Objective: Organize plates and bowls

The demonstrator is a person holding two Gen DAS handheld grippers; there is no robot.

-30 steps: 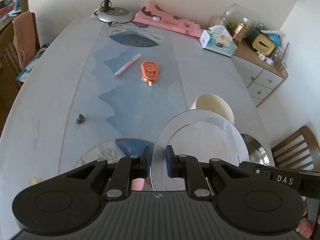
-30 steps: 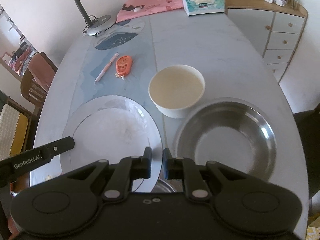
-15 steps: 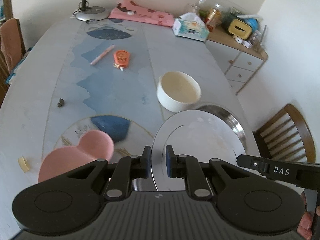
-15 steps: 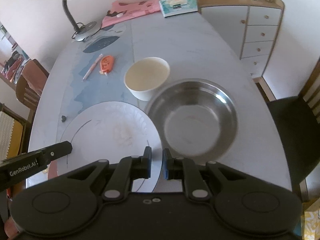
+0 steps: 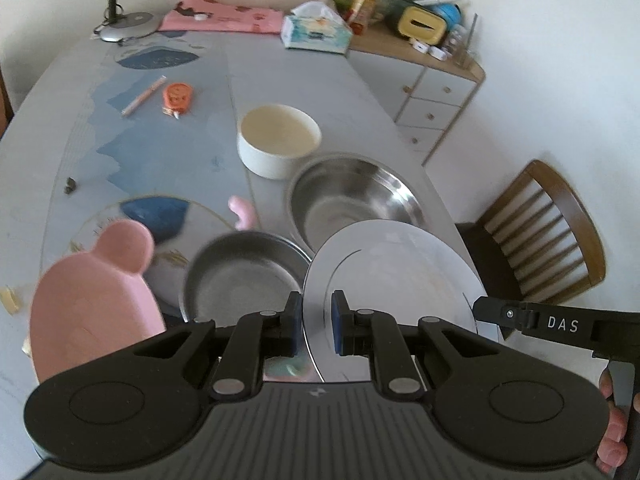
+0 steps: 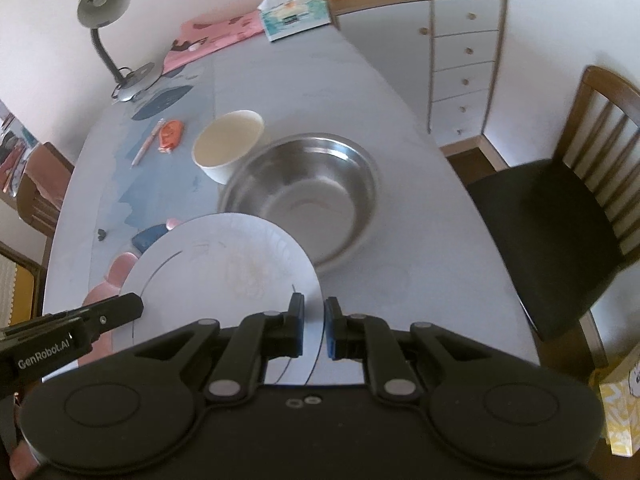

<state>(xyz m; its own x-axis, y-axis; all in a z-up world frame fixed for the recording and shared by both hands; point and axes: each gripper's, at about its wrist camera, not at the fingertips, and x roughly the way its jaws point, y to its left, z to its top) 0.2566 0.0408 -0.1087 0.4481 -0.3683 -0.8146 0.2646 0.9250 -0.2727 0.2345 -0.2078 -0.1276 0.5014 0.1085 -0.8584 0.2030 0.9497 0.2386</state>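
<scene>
Both sets of jaws stand narrow, pinching the rim of one white plate point(image 5: 394, 270) from opposite sides: the left gripper point(image 5: 316, 322) clamps its left edge, the right gripper point(image 6: 313, 326) its right edge. The plate is held above the table point(image 6: 304, 80), overlapping the near rim of a large steel bowl point(image 6: 306, 196). A cream bowl point(image 5: 279, 140) stands just beyond that bowl, touching or nearly so. Left of the plate a smaller steel bowl point(image 5: 244, 270) sits beside a pink bear-shaped dish point(image 5: 92, 300). Farther off lie a pen point(image 5: 143, 95), an orange tape dispenser point(image 5: 176, 98), a tissue box point(image 5: 316, 32) and a lamp point(image 6: 106, 32).
</scene>
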